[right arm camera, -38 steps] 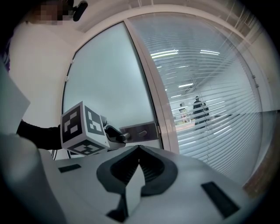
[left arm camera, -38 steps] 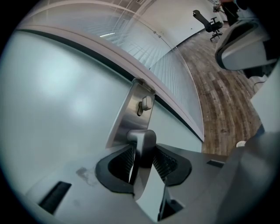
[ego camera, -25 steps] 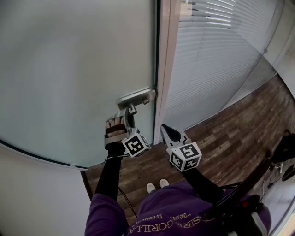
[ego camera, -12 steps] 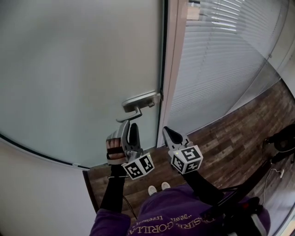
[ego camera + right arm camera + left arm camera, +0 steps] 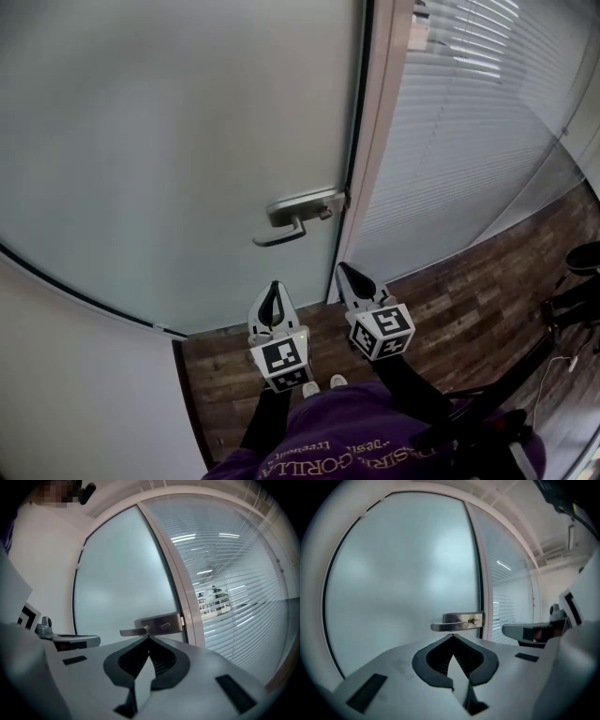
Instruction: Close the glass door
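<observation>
The frosted glass door (image 5: pixel 169 141) stands against its pale frame (image 5: pixel 380 141), with its metal lever handle (image 5: pixel 295 220) level. My left gripper (image 5: pixel 273 286) hangs below and short of the handle, jaws shut and empty, marker cube toward me. In the left gripper view the handle (image 5: pixel 457 623) sits just above the closed tips (image 5: pixel 452 636). My right gripper (image 5: pixel 343 269) is beside the left one, nearer the frame, also shut and empty. In the right gripper view the handle (image 5: pixel 150 626) lies straight ahead of its tips (image 5: pixel 149 637).
A glass wall with white blinds (image 5: pixel 469 122) runs right of the frame. Dark wooden floor (image 5: pixel 469 281) lies below it, with dark objects (image 5: pixel 572 300) at the far right. A white wall (image 5: pixel 75 375) borders the door on the left.
My left gripper has left the door handle, drawn back toward me, rolled upright and shut its jaws. The right gripper has stayed where it was.
</observation>
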Demonstrator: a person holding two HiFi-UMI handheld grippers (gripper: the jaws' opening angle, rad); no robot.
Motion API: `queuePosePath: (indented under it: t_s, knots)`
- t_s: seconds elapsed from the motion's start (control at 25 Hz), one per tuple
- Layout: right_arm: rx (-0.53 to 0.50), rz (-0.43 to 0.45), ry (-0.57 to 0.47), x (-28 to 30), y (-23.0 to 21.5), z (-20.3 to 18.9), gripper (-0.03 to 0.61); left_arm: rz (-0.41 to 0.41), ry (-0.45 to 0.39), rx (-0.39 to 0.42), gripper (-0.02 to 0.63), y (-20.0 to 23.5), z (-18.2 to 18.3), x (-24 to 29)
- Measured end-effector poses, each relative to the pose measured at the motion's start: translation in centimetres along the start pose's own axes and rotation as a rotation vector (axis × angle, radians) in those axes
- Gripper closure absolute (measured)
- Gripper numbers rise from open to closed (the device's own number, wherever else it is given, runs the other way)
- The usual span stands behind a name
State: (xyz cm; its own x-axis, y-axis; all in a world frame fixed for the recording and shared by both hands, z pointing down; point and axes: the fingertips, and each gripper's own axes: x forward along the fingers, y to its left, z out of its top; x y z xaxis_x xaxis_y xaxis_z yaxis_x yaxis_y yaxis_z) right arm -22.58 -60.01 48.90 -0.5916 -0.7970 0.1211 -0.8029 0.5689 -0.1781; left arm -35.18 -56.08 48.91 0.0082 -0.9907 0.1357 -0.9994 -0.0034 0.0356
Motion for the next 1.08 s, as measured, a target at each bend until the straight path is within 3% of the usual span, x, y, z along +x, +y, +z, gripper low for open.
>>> queuePosePath:
  t_s: [0.12, 1.08]
  knots:
    - [-0.004, -0.004, 0.002, -0.3, 0.3, 0.0, 0.581, -0.002, 0.008, -0.066, 0.614, 0.1, -0.4, -0.7]
    - [0.002, -0.027, 0.018, -0.7, -0.1, -0.2, 0.581, -0.022, 0.042, -0.062, 0.614, -0.7, -1.0, -1.0]
